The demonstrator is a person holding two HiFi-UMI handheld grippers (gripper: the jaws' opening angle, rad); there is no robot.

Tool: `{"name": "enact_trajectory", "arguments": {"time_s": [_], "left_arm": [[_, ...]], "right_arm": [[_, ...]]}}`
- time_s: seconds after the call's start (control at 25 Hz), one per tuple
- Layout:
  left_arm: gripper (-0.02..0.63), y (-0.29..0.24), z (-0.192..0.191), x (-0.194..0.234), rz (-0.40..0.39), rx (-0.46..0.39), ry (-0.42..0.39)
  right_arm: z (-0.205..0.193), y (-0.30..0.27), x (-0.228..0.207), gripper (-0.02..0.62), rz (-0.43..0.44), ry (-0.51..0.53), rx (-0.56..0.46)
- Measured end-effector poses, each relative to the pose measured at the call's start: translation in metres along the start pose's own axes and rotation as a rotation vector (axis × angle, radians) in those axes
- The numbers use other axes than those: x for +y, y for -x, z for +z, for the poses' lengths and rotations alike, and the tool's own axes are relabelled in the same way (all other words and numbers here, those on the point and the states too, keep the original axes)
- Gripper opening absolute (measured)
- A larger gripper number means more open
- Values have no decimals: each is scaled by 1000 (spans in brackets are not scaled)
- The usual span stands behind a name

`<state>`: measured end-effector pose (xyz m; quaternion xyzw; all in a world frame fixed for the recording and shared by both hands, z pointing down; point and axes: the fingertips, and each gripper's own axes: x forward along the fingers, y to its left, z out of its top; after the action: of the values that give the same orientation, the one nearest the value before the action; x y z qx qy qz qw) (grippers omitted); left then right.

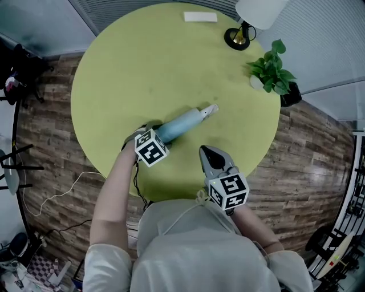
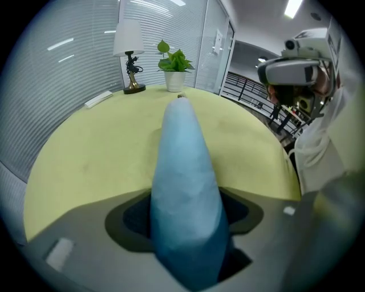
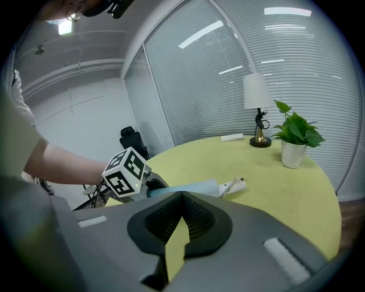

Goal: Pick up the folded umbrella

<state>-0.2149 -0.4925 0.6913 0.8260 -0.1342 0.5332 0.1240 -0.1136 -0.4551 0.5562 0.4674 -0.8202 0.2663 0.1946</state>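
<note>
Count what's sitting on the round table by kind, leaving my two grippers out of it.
folded umbrella: 1
table lamp: 1
potted plant: 1
flat white item at the far edge: 1
Total: 4

I've got the light-blue fabric folded umbrella (image 1: 183, 122) lying flat on the round yellow-green table (image 1: 142, 63), slanted from lower left to upper right in the head view. It's wrapped tight, with its whitish end piece pointing away from me and its near end gripped between my left gripper's (image 1: 155, 136) jaws.
</note>
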Motion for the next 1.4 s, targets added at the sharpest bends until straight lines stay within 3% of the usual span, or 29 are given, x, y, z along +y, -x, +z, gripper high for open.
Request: {"name": "enact_trajectory", "arguments": {"time_s": [0.24,0.72,0.84,1.04,1.4], "left_arm": [[302,1,2,-14,101,48,-111],[304,24,-5,-20,212,85,-134],[304,46,1,-21,255,55,-124],[305,91,15,-10,361,-117,38],[305,205,42,10,582,-635,369]], "right_arm": [[-5,9,7,-2,6,-2,-10],[11,24,8,-2,2,43,-61],[18,27,6,-2,-2,57,-74],[29,29,9,-2,5,84,-90],[63,24,28,-2,41,163,-142]]}}
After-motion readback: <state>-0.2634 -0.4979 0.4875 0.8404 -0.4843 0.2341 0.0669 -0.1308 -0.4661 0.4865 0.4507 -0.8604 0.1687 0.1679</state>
